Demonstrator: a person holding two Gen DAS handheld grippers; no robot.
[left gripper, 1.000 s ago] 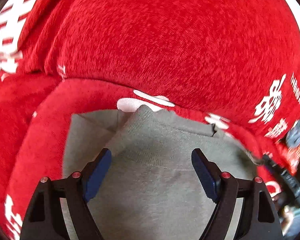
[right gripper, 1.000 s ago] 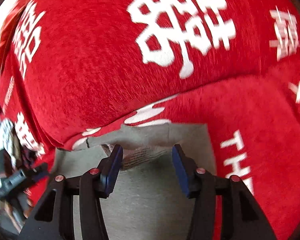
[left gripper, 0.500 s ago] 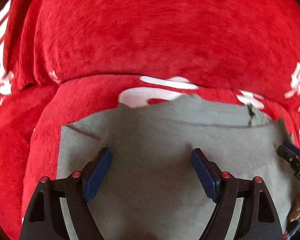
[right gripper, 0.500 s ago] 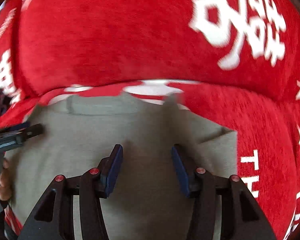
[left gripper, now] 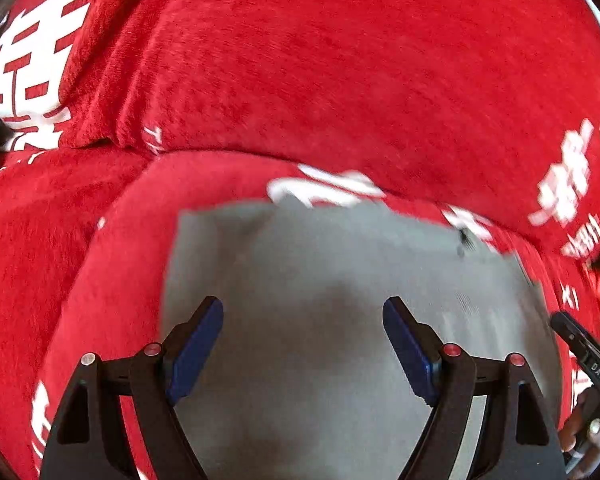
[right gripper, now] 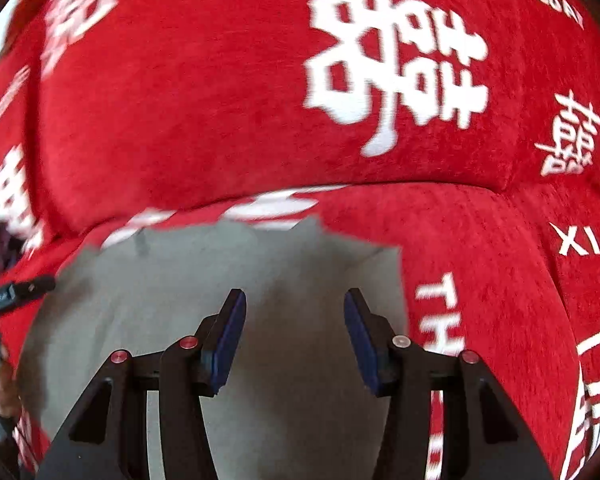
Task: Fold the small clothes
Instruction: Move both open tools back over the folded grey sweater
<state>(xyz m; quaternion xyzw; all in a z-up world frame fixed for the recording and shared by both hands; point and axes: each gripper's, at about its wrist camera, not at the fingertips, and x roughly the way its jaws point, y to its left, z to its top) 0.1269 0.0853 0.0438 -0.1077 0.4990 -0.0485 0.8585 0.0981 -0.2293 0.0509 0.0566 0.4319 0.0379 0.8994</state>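
Note:
A grey garment point(left gripper: 320, 272) lies flat on the red cushion and also shows in the right wrist view point(right gripper: 180, 280). My left gripper point(left gripper: 303, 320) is open and empty, hovering over the garment's left part, with a folded flap near its left corner. My right gripper point(right gripper: 294, 312) is open and empty over the garment's right part, near its right edge. The tip of the right gripper shows at the right edge of the left wrist view point(left gripper: 588, 356), and the tip of the left gripper shows at the left edge of the right wrist view point(right gripper: 16, 294).
A red plush sofa seat point(left gripper: 100, 280) with white characters carries the garment. Its back cushion point(right gripper: 220, 100) rises directly behind the garment's far edge, and the seam between seat and back runs across both views.
Both views pulled back slightly from the garment. The grey garment now lies flatter and wider than a second ago. Both grippers stay open.

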